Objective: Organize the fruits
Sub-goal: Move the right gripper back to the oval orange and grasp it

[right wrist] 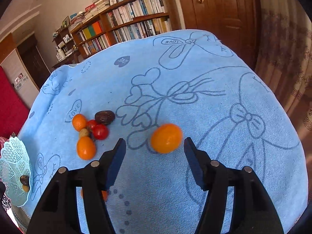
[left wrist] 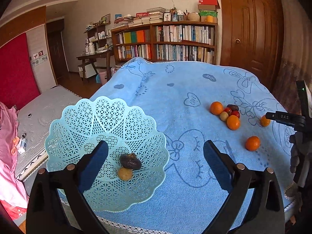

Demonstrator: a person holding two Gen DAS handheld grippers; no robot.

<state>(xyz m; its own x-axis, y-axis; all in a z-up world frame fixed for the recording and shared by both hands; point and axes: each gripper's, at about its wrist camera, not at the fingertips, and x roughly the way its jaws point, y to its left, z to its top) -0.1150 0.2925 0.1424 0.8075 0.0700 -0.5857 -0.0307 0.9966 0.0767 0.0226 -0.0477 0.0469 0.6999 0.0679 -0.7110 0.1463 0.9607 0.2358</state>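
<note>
Jaws gaping on both grippers, the right gripper [right wrist: 155,146] is hovering around a lone orange [right wrist: 166,138] on the towel [right wrist: 214,117] while the left gripper [left wrist: 156,152] is hanging beside the basket [left wrist: 105,148].

Two black hand-held claws with blue pads

The left claw [left wrist: 156,152] is matte black plastic, its two fingers [left wrist: 220,161] faced with dark blue textured pads and pinned with round silver studs on each arm. The right claw [right wrist: 155,149] is built alike: black arms, blue pads [right wrist: 115,161], silver studs. In the left view, at 3 o'clock, its black body bears white letters "DAS" and a small green light.
</note>
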